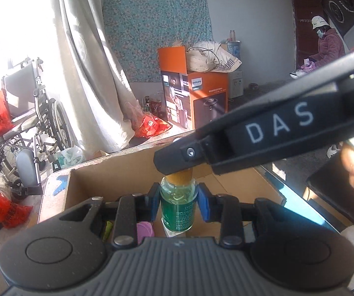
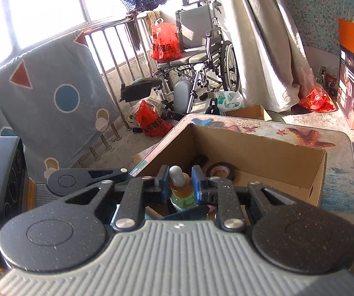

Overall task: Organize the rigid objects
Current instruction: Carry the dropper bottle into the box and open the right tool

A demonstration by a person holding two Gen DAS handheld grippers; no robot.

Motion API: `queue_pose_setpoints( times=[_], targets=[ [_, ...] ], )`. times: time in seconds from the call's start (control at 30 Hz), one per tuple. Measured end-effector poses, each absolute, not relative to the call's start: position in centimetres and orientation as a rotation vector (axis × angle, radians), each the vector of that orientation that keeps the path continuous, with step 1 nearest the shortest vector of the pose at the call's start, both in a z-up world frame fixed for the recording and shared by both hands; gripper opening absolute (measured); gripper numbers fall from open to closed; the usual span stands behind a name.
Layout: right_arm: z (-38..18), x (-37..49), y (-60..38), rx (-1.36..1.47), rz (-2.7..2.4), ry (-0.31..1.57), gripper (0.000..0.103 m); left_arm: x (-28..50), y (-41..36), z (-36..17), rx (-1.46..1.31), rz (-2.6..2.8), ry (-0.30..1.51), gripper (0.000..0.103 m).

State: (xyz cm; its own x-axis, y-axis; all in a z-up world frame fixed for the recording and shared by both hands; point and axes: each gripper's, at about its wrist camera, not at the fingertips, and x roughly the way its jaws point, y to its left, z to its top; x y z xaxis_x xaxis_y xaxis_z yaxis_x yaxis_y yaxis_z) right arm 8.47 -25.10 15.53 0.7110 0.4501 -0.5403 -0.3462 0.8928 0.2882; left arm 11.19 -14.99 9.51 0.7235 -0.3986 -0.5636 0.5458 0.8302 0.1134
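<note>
A green glass dropper bottle [image 1: 177,209] stands upright over an open cardboard box [image 1: 127,165]. My left gripper [image 1: 178,198] is shut on the bottle's body, a blue pad on each side. In the left wrist view my right gripper [image 1: 174,159] reaches in from the right and covers the gold cap. The right wrist view shows the right gripper [image 2: 178,181] shut on the dropper top [image 2: 177,174], with its grey bulb and gold collar between the blue pads. Behind it is the left gripper [image 2: 78,180]. A black tape roll [image 2: 220,170] lies in the box [image 2: 263,148].
The box sits on a table with a starfish pattern [image 2: 312,135]. A pink item [image 1: 144,229] and a yellow-green piece [image 1: 108,229] lie inside the box. On the floor beyond are a wheelchair [image 2: 201,56], red bags [image 2: 149,118] and an orange carton [image 1: 201,93]. A person [image 1: 324,46] sits far right.
</note>
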Motion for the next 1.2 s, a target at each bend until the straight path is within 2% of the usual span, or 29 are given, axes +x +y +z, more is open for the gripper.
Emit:
queue_pose_setpoints(
  times=[0.17, 0.4, 0.6, 0.77, 0.83, 0.93, 1.03, 1.1, 1.2],
  targets=[
    [14.7, 15.8, -27.5, 0.206, 0.438, 0.744, 0.018, 18.1, -16.6, 8.7, 0.234, -0.522, 0.697, 0.033],
    [9.3, 23.8, -29.2, 0.244, 0.417, 0.883, 0.018, 25.3, -18.3, 4.3, 0.215, -0.491, 0.891, 0.033],
    [4.9, 27.2, -29.7, 0.265, 0.405, 0.961, 0.018, 28.5, -18.3, 1.4, 0.187, -0.477, 0.996, 0.034],
    [3.4, 28.2, -29.4, 0.233, 0.402, 0.981, 0.017, 28.6, -18.7, 1.1, 0.198, -0.469, 1.006, 0.034],
    [3.3, 28.4, -29.5, 0.230, 0.412, 0.980, 0.018, 28.8, -18.8, 1.0, 0.201, -0.472, 1.004, 0.037],
    [3.9, 28.2, -29.5, 0.228, 0.409, 0.968, 0.020, 28.4, -18.6, 1.5, 0.189, -0.471, 0.996, 0.048],
    [5.2, 27.3, -29.8, 0.238, 0.399, 0.938, 0.027, 27.2, -18.4, 2.8, 0.187, -0.477, 0.958, 0.058],
    [6.6, 26.1, -30.4, 0.260, 0.390, 0.904, 0.029, 26.0, -18.2, 3.9, 0.180, -0.484, 0.929, 0.065],
    [9.8, 23.0, -31.6, 0.308, 0.381, 0.823, 0.032, 23.4, -16.8, 6.3, 0.129, -0.517, 0.890, 0.070]
  ],
)
